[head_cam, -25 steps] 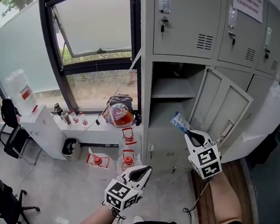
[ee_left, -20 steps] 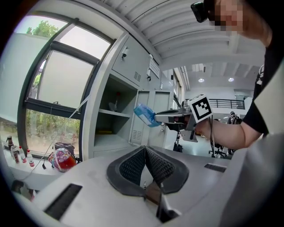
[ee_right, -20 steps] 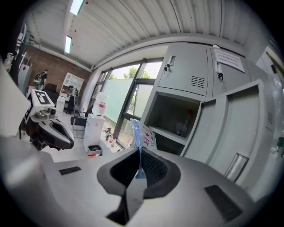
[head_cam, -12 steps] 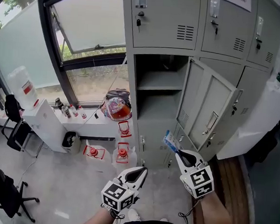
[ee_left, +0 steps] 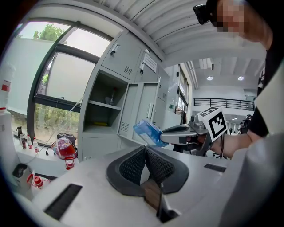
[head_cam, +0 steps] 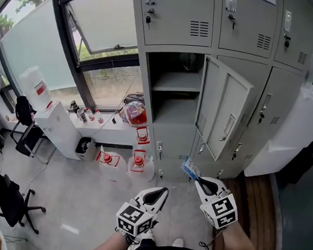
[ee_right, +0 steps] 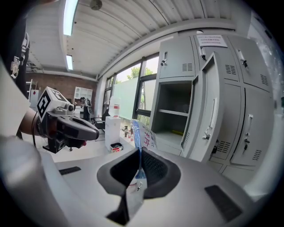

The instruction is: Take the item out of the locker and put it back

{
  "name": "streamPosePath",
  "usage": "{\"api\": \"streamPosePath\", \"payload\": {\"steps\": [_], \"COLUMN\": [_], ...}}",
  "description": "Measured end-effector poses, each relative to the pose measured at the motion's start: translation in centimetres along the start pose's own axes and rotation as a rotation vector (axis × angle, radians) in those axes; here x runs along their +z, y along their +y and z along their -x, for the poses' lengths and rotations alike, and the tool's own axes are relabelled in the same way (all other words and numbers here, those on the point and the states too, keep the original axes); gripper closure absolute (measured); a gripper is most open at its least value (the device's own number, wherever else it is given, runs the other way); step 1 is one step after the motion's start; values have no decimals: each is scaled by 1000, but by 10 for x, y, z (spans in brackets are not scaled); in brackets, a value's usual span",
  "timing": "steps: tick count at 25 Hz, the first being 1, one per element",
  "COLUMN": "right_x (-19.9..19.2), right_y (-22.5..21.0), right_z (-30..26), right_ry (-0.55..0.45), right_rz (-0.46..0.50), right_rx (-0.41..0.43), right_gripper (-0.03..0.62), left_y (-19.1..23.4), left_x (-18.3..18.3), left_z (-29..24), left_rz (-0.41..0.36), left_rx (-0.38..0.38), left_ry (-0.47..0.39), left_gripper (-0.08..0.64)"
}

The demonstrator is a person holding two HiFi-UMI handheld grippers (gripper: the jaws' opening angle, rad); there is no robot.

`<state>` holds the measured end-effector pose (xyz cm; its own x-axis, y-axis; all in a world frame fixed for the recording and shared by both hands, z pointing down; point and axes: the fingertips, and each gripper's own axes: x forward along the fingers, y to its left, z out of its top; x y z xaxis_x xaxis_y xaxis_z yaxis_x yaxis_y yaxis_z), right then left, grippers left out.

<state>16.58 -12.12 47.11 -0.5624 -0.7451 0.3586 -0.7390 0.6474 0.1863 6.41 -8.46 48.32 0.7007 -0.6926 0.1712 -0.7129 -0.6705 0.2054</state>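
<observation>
My right gripper (head_cam: 198, 181) is shut on a thin blue-and-white packet (head_cam: 190, 168), whose top sticks up past the jaws (ee_right: 141, 134). The left gripper view shows that same packet (ee_left: 148, 131) held out beside me. The grey locker (head_cam: 172, 91) stands ahead with its door (head_cam: 221, 113) swung open to the right; its shelf and floor look bare apart from a small yellow thing at the back (ee_right: 178, 131). My left gripper (head_cam: 162, 191) hangs low at the bottom centre, shut with nothing between its pads (ee_left: 145, 150). Both grippers are well short of the locker, near my legs.
A white water-dispenser cabinet (head_cam: 60, 128) with a bottle stands left under the window. A colourful bag (head_cam: 134, 114) and red items (head_cam: 139, 160) lie on the floor by the locker's left side. Office chairs (head_cam: 7, 202) are at far left. More closed lockers (head_cam: 288, 77) fill the right.
The view has pulled back from the locker. My right gripper with the packet has dropped lower and away from the open compartment. The left gripper has stayed low.
</observation>
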Motion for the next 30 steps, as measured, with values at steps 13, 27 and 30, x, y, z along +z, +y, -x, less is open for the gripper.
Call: {"api": "streamPosePath", "payload": {"steps": [13, 27, 30], "right_x": [-24, -17, -11], "right_y": [5, 6, 8], "right_z": [37, 33, 24], "right_ry": [-18, -23, -21], "right_rz": [-19, -15, -9], "right_rx": [49, 52, 54], "right_gripper": [522, 522, 522], "left_y": [-44, -39, -28], "left_x": [-18, -9, -5], "left_z": [1, 4, 9], "left_rz": [-8, -13, -13], "left_rx": [34, 39, 46], "left_ry": [-3, -13, -17], "left_gripper": [543, 543, 543]}}
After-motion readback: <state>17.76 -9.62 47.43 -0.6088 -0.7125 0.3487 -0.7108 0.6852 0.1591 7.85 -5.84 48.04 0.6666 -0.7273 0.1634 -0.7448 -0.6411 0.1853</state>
